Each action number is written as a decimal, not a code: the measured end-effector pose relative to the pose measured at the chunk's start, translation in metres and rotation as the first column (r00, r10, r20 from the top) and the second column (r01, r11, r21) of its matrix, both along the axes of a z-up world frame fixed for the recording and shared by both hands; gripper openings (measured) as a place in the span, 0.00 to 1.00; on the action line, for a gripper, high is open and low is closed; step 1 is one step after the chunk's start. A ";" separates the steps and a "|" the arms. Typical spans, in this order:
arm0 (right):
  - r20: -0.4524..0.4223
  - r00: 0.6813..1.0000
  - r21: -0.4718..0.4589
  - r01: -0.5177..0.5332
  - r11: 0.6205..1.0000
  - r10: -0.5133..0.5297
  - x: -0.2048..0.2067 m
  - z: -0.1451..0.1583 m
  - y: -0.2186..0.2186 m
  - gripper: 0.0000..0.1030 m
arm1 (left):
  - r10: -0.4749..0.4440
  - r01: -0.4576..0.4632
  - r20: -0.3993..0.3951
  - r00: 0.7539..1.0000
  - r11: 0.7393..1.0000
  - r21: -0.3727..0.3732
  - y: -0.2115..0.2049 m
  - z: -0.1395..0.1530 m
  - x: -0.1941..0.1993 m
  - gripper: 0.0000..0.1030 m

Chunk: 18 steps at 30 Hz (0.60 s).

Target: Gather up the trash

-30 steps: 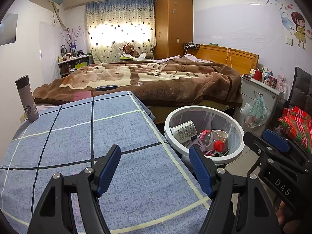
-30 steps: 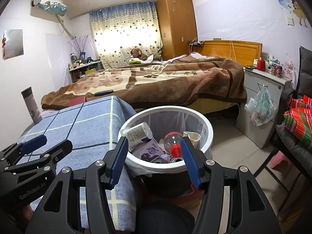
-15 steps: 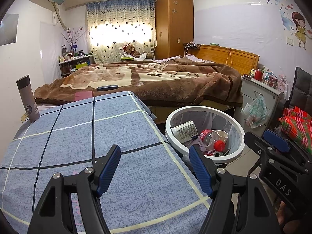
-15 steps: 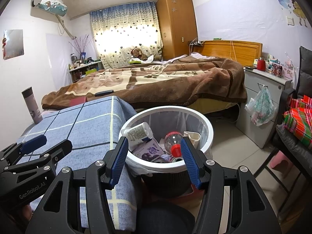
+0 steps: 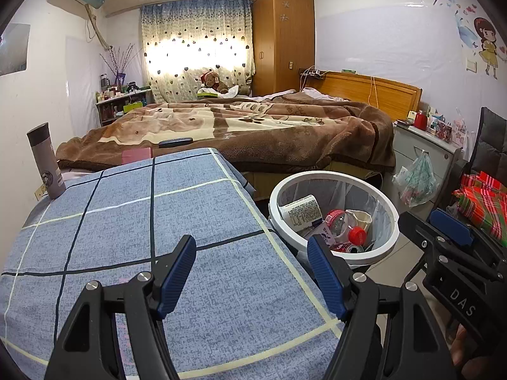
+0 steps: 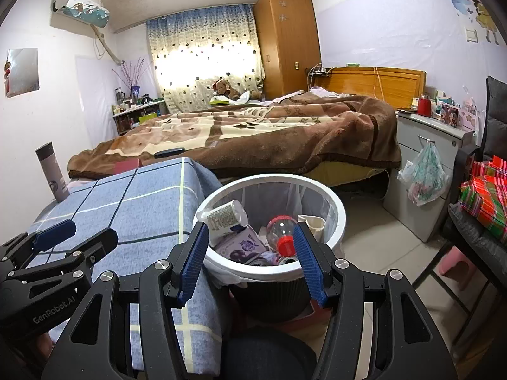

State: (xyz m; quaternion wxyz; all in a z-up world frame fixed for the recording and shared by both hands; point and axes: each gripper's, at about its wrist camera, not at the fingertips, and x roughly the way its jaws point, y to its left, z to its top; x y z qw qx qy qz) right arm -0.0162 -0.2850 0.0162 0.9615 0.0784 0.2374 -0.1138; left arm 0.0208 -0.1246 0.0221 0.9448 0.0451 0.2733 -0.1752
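Left gripper [image 5: 250, 264] jaws apart, empty, over blue checked cloth [image 5: 133, 228], right gripper [image 6: 250, 250] jaws apart, empty, above white bin [image 6: 336, 209] holding 1 bottle [image 6: 280, 231], 1 cup [image 6: 226, 217], grey flask [image 5: 46, 160] at cloth's far corner

Table [image 5: 133, 221] at left; flask [image 5: 46, 161] upright on its far left corner. Waste bin [image 5: 389, 218] on floor just right of table, holding bottle [image 5: 345, 226], cup [image 5: 299, 212], can [image 5: 348, 248]. Bed [image 5: 253, 133] behind both; nightstand [image 5: 424, 155] right of bed.
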 end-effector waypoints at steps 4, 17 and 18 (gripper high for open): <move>-0.002 1.000 0.003 0.001 1.000 -0.001 -0.001 0.000 0.000 0.56 | 0.002 -0.002 -0.002 1.000 1.000 0.000 0.002 0.000 0.000 0.72; -0.001 1.000 0.001 -0.001 1.000 0.001 0.001 -0.001 0.000 0.56 | 0.002 -0.002 0.001 1.000 1.000 0.001 0.002 -0.001 0.001 0.72; 0.000 1.000 0.001 0.001 1.000 -0.001 0.001 -0.001 0.000 0.56 | 0.002 -0.002 0.000 1.000 1.000 0.000 0.002 -0.001 0.001 0.72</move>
